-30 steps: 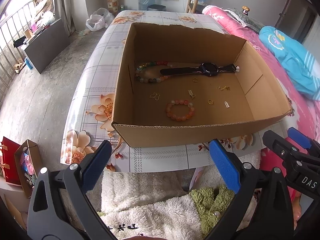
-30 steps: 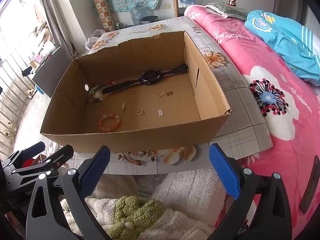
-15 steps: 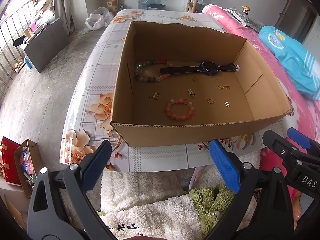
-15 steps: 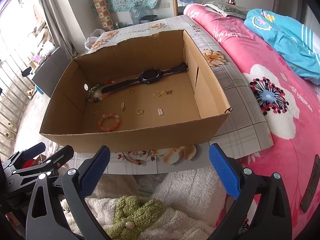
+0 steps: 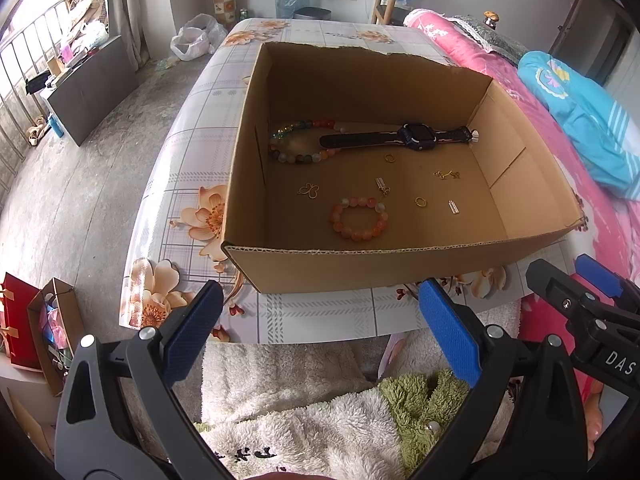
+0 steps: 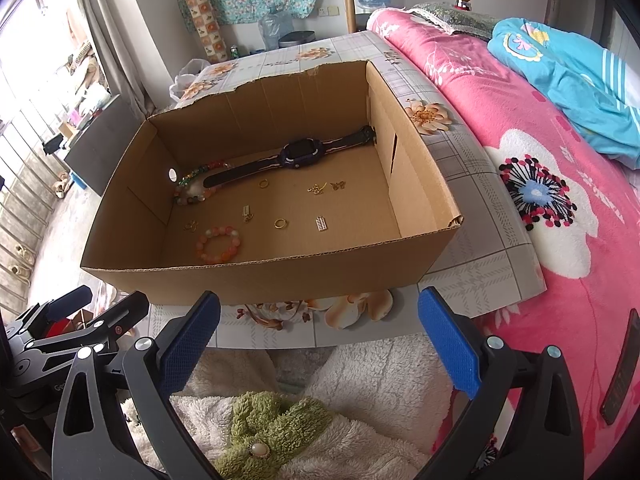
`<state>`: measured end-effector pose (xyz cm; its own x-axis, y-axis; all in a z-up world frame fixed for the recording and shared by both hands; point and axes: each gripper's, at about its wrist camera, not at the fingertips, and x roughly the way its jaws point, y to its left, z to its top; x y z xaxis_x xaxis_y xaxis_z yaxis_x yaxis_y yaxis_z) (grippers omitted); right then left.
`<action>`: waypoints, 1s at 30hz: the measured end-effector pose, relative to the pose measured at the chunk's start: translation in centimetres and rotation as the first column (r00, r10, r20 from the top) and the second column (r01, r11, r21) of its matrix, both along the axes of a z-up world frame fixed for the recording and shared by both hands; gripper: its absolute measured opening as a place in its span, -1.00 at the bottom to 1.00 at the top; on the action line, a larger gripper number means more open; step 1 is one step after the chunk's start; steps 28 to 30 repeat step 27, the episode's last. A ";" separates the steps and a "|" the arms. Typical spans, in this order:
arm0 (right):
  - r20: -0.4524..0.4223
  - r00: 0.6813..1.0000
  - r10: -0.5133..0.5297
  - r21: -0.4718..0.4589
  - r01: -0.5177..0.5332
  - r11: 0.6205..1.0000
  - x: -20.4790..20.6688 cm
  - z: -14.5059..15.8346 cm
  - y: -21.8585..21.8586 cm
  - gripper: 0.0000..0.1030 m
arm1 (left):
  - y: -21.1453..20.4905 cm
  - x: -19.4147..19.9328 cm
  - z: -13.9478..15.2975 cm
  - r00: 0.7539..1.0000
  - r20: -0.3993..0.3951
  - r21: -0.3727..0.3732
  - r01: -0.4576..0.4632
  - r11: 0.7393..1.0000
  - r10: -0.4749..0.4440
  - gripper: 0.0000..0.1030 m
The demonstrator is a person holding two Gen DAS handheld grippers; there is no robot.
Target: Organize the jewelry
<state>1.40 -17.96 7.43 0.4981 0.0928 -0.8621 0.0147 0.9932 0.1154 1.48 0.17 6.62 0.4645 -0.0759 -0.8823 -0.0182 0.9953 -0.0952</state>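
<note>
While both grippers hang short of the table edge with their blue pads spread wide and nothing between them, the left gripper (image 5: 320, 328) and right gripper (image 6: 320, 330) face the open cardboard box (image 5: 400, 268) on the flowered tablecloth (image 5: 192, 168). Seen from the left wrist, the orange bead bracelet (image 5: 359, 218) lies at the box floor's 6 o'clock, the black watch (image 5: 416, 137) toward 12, the mixed-colour bead strand (image 5: 298, 142) at 10, and small gold pieces (image 5: 420, 201) are scattered between.
</note>
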 end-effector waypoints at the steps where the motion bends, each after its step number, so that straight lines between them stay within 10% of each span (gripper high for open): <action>1: 0.000 1.000 0.000 0.000 0.000 1.000 0.0 0.0 0.0 0.87 | 0.0 0.0 0.0 1.000 -0.001 0.000 0.000 1.000 0.000 0.84; 30: 0.000 1.000 -0.001 -0.001 0.001 1.000 0.0 0.1 0.1 0.87 | -0.1 0.1 0.0 1.000 -0.009 -0.001 0.006 1.000 -0.006 0.84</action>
